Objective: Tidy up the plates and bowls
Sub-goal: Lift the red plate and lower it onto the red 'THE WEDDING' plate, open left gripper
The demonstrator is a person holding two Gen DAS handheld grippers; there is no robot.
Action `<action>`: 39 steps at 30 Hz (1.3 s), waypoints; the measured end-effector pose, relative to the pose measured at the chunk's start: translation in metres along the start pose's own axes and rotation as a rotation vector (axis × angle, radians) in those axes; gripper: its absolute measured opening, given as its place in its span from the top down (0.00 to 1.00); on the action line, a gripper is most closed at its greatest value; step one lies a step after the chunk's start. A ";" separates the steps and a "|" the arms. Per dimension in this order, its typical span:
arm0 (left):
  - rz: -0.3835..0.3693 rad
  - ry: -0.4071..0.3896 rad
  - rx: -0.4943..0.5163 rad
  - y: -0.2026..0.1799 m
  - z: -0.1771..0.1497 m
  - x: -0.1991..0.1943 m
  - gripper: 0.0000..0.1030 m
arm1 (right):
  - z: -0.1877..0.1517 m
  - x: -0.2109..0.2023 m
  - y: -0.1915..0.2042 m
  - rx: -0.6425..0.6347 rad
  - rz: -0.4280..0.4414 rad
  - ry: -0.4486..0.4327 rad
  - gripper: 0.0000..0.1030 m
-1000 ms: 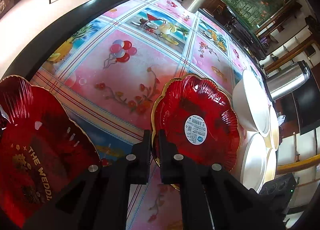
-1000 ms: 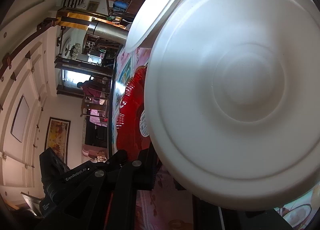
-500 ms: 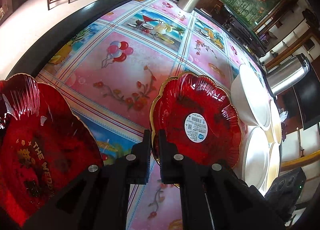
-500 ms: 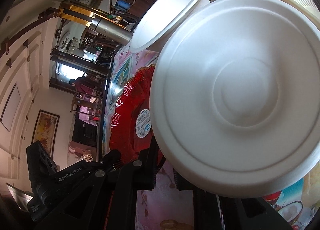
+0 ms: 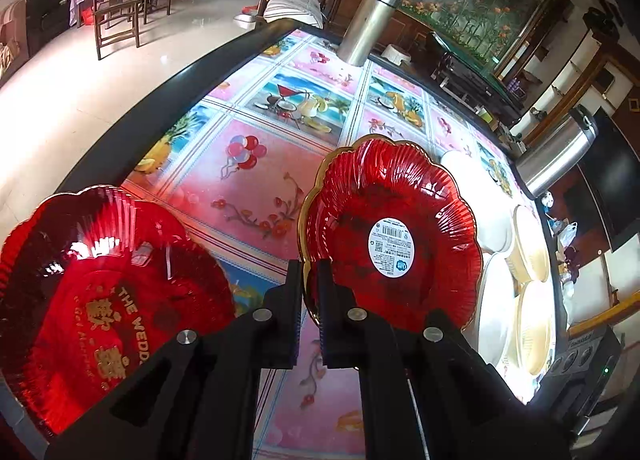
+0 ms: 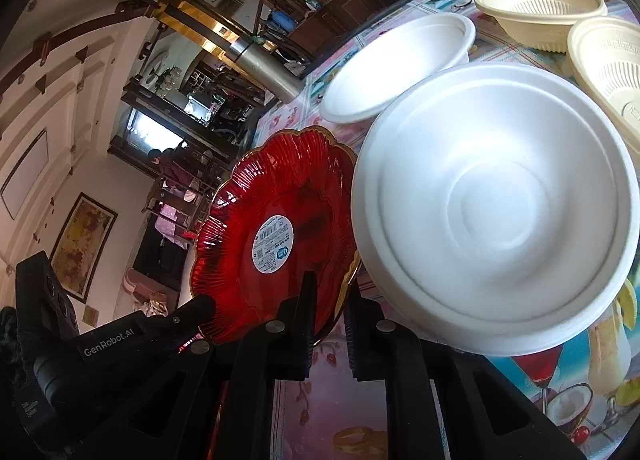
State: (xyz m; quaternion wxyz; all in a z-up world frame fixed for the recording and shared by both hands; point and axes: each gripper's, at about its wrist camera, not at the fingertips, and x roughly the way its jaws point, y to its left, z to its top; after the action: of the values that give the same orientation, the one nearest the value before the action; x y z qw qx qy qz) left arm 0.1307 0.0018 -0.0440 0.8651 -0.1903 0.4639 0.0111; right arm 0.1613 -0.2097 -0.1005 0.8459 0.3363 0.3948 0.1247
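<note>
A red scalloped plate [image 5: 390,236] with a round barcode sticker hangs tilted above the patterned worktop [image 5: 256,180], its gold rim clenched between the closed fingers of the left gripper [image 5: 310,280]. Over the past second it has drifted a little away from the white bowls and now hangs nearer the second red plate [image 5: 100,300], the one with gold lettering, which lies flat at the worktop's near left edge. That reads as the carry leg of a stacking move: like going to like, with the set-down not yet made.

On the other side, a white foam bowl [image 6: 496,212] (bottom turned toward the camera) is pinched at its rim by the right gripper [image 6: 330,320], jaws closed on it. A second ago it filled nearly the whole right wrist view; now it has pulled back enough to uncover another white bowl [image 6: 400,68] and two cream ribbed bowls [image 6: 540,8] resting on the worktop beyond, the likely places for it.

The left wrist view alone shows the lettered plate, the destination. The right wrist view alone shows the lifted bowl's grip, the cream bowls' ribbing, and the left gripper's body marked GenRobot.AI reaching in under the sticker plate.
</note>
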 end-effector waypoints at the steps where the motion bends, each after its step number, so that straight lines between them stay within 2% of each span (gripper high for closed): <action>1: -0.001 -0.008 -0.002 0.002 0.000 -0.005 0.95 | -0.002 -0.003 0.003 -0.010 0.008 -0.008 0.88; 10: -0.005 -0.079 -0.023 0.036 -0.014 -0.054 0.95 | -0.029 -0.024 0.034 -0.081 0.082 -0.018 0.88; 14: 0.014 -0.131 -0.023 0.057 -0.021 -0.084 0.95 | -0.047 -0.041 0.066 -0.143 0.117 -0.025 0.88; 21: 0.040 -0.155 -0.073 0.111 -0.040 -0.112 0.95 | -0.080 -0.037 0.116 -0.208 0.165 0.081 0.88; 24: 0.073 -0.127 -0.096 0.135 -0.047 -0.107 0.94 | -0.102 -0.024 0.132 -0.251 0.143 0.139 0.88; 28: 0.097 -0.042 -0.116 0.158 -0.048 -0.084 0.93 | -0.124 -0.003 0.144 -0.285 0.092 0.204 0.88; 34: 0.151 0.031 -0.055 0.155 -0.046 -0.057 0.93 | -0.138 0.018 0.150 -0.341 -0.006 0.248 0.84; 37: 0.181 0.028 -0.015 0.150 -0.047 -0.057 0.92 | -0.142 0.027 0.150 -0.364 -0.054 0.285 0.83; 39: 0.211 0.012 0.005 0.149 -0.047 -0.062 0.90 | -0.141 0.027 0.156 -0.399 -0.068 0.285 0.78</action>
State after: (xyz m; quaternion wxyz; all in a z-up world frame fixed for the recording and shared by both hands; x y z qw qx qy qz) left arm 0.0293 0.1333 -0.0649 0.8568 -0.1380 0.4866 0.0999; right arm 0.0812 -0.0148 -0.0774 0.8350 0.1281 0.4887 0.2179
